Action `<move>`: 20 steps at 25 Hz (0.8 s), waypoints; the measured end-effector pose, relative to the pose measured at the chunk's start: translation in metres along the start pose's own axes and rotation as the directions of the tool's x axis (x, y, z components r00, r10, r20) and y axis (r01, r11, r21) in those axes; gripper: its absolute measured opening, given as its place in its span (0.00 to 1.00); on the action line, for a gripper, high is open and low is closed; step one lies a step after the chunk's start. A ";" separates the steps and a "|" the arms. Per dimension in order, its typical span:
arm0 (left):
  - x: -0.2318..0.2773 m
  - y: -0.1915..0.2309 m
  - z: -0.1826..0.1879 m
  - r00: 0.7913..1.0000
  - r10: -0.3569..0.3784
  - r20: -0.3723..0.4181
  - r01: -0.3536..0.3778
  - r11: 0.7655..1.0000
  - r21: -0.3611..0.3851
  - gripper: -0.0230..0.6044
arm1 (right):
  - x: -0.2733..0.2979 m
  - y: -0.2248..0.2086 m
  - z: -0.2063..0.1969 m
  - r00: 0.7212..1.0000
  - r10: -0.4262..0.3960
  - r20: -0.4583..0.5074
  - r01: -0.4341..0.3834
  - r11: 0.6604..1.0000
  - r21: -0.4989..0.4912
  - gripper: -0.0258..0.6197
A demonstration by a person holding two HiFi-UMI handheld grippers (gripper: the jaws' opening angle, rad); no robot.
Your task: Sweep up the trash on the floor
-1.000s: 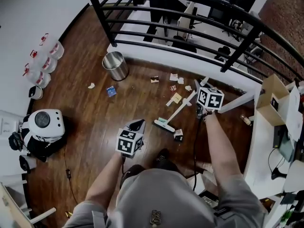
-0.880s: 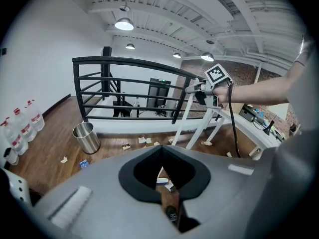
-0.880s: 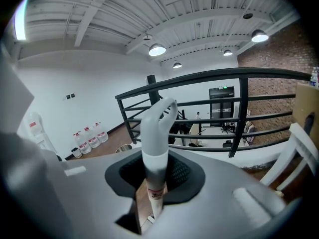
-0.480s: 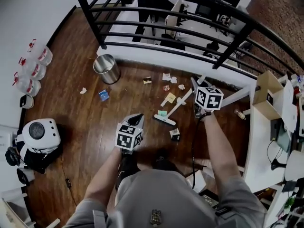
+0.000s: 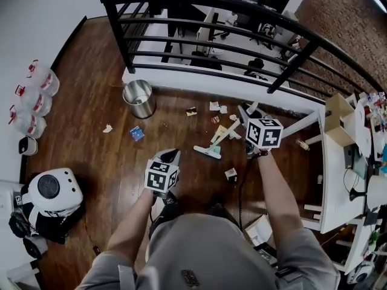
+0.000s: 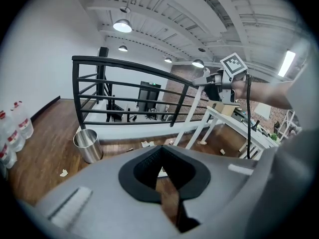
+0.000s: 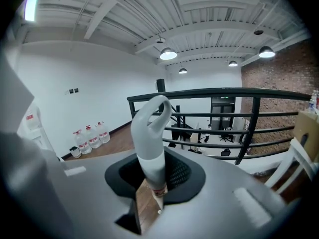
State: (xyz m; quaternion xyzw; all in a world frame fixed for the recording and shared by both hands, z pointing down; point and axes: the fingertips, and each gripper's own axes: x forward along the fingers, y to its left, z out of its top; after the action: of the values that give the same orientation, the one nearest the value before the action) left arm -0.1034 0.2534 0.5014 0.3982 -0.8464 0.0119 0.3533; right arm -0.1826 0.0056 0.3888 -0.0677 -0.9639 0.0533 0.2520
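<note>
Left hand-held gripper (image 6: pixel 163 176): jaws together, nothing between pads. Ahead left: steel bin (image 6: pixel 88 145) upright on wood floor (image 6: pixel 45 148), paper scrap (image 6: pixel 64 173) near it. Beyond: black railing (image 6: pixel 134 91). Ahead right: white table (image 6: pixel 234 126). High right: right hand-held gripper (image 6: pixel 209 82), white handle (image 6: pixel 197 80) in its jaws.

No legible text is found. Red labels on the clear plastic water jugs (image 5: pixel 36 103) and a sticker on the white broom handle (image 7: pixel 149 144) are too blurred. Only coded square markers are carried by left tool (image 5: pixel 171 156) and right tool (image 5: pixel 245 112).
</note>
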 end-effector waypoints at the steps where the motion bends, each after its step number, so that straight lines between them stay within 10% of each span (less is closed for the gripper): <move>1: -0.006 0.013 0.001 1.000 0.003 0.005 -0.003 1.000 -0.003 0.05 | 0.003 0.012 0.005 1.000 -0.002 0.006 0.002 1.000 0.009 0.14; 20: -0.084 0.252 0.012 0.951 0.310 0.006 -0.303 0.933 -0.194 0.05 | 0.197 0.280 0.061 0.938 0.345 -0.037 -0.343 0.937 0.063 0.14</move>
State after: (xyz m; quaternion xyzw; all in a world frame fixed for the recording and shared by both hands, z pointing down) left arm -0.2461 0.4775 0.5068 0.2259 -0.9016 -0.0217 0.3683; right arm -0.3537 0.3082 0.3918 -0.2294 -0.9291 0.1219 0.2633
